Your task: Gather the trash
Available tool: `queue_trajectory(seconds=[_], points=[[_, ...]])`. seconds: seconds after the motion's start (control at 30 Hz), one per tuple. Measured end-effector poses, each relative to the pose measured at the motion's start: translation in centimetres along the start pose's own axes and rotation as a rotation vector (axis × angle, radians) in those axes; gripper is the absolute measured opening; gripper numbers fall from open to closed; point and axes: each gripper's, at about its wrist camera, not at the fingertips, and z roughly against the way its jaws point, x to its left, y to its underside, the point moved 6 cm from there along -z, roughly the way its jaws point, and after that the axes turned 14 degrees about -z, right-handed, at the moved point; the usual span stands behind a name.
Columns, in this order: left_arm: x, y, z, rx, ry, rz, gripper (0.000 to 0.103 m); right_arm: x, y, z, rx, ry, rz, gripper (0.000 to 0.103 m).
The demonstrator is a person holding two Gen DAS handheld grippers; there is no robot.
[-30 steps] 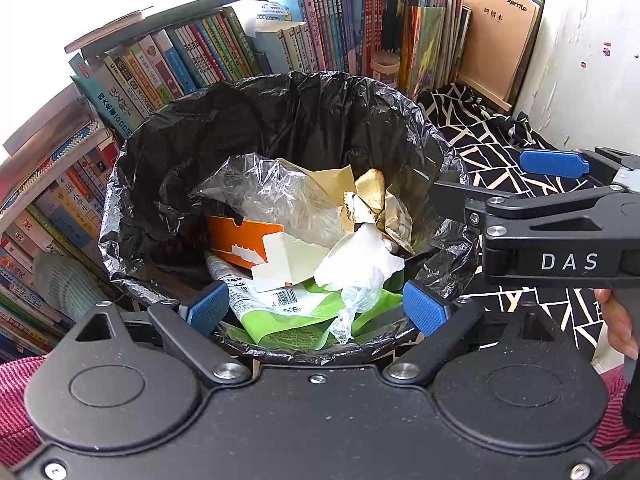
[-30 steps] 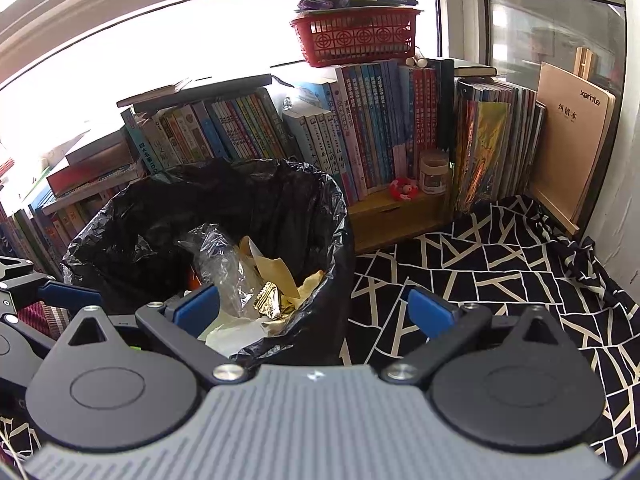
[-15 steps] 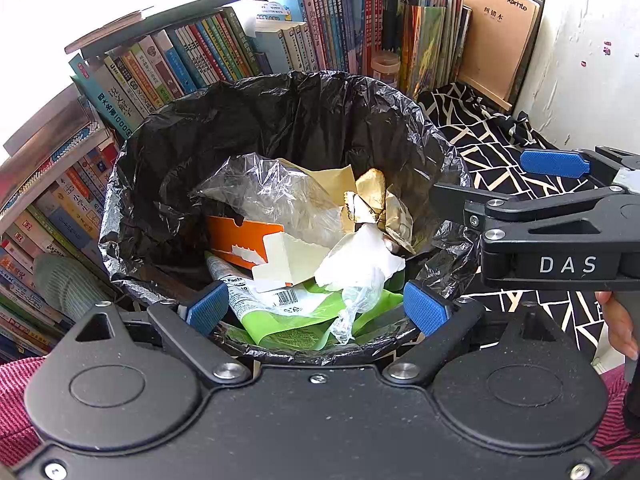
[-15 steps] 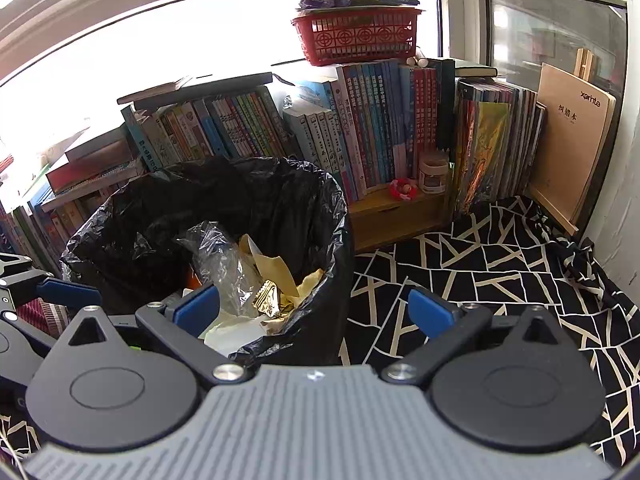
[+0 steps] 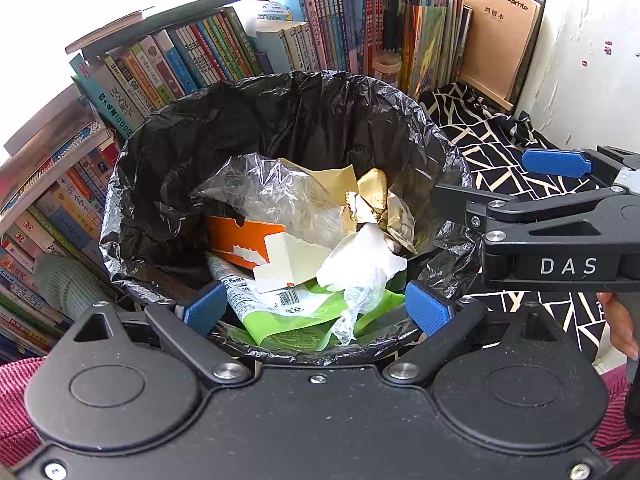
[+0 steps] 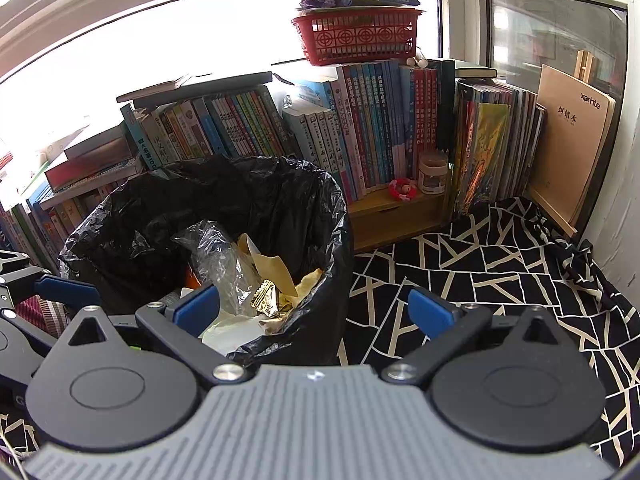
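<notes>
A bin lined with a black bag (image 5: 280, 120) (image 6: 280, 200) holds trash: clear plastic film (image 5: 272, 196), an orange and white carton (image 5: 248, 236), gold foil wrappers (image 5: 376, 200), a white tissue (image 5: 360, 260) and a green packet (image 5: 296, 320). My left gripper (image 5: 316, 310) hovers open over the bin's near rim with nothing between its blue pads. My right gripper (image 6: 314, 312) is open and empty, straddling the bin's right edge; it also shows at the right of the left wrist view, the right gripper (image 5: 560, 216) held side-on.
Rows of books (image 6: 360, 120) stand behind the bin, a red basket (image 6: 356, 40) on top. A small jar (image 6: 432, 174) sits on a wooden shelf. Black and white patterned cloth (image 6: 480, 264) covers the surface to the right. A hand (image 5: 620, 324) holds the right gripper.
</notes>
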Motion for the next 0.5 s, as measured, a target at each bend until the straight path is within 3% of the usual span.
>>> queue_trajectory(seconds=[0.5], points=[[0.25,0.09,-0.22,0.002,-0.004,0.000,0.099,0.03,0.00,0.01,0.000,0.002,0.001,0.103]])
